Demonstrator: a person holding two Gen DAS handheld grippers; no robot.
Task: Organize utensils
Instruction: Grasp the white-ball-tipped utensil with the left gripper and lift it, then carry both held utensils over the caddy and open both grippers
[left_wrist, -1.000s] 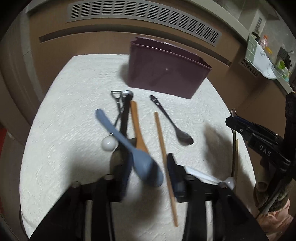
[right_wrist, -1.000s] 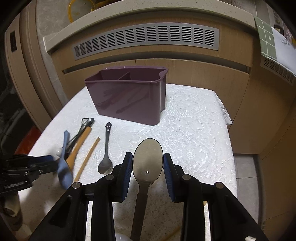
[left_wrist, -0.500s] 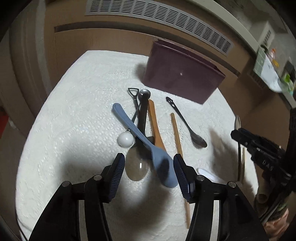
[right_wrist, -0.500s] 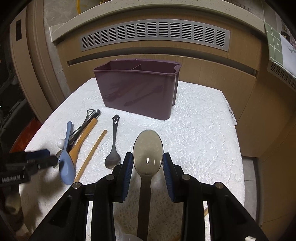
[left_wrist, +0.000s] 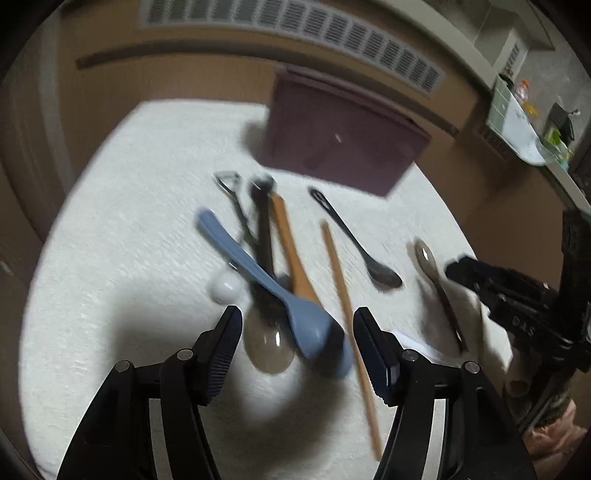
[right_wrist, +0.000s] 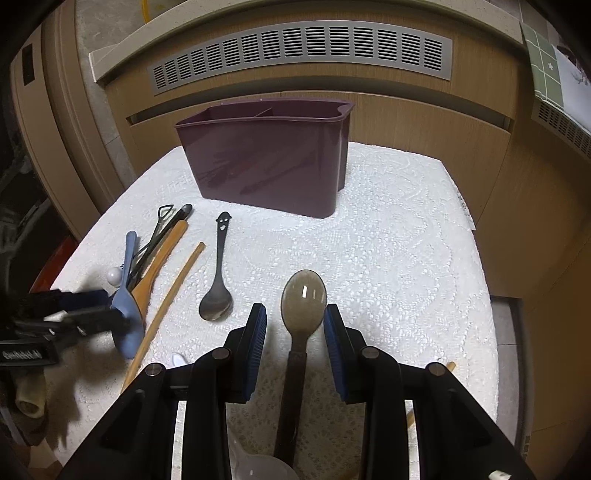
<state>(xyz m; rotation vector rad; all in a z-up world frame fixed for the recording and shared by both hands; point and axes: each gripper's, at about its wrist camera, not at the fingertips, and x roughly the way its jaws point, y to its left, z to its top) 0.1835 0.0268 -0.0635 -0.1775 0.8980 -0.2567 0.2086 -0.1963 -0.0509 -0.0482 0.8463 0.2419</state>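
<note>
Fingers (right_wrist: 258, 332) flanking spoon (right_wrist: 303, 299), bowl toward caddy (right_wrist: 266, 162)

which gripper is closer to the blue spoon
Left. The left gripper has the blue spoon bowl between its opening fingers. The right gripper sits further right, around a translucent brown spoon.
</note>
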